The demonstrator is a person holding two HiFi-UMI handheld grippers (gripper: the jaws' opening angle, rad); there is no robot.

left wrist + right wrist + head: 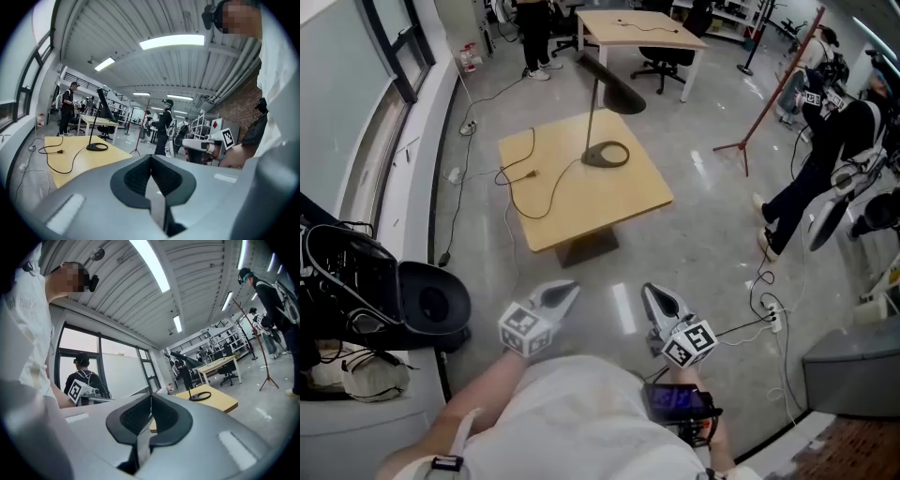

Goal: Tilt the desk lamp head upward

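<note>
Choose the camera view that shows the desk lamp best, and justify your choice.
Head view: the whole desk lamp, from base to head, is seen clearly from above. Both gripper views show it only small and distant, its head dark against the busy background.

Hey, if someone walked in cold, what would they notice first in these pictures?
A black desk lamp stands on the far side of a small wooden table, its cord looping across the top. Nearer the person, the left gripper and right gripper are shut, empty, short of the table.

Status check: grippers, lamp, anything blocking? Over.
Left gripper and right gripper shut, empty, held near body. Black ring-based desk lamp untouched on light wooden table, out ahead. Nothing blocking approach.
</note>
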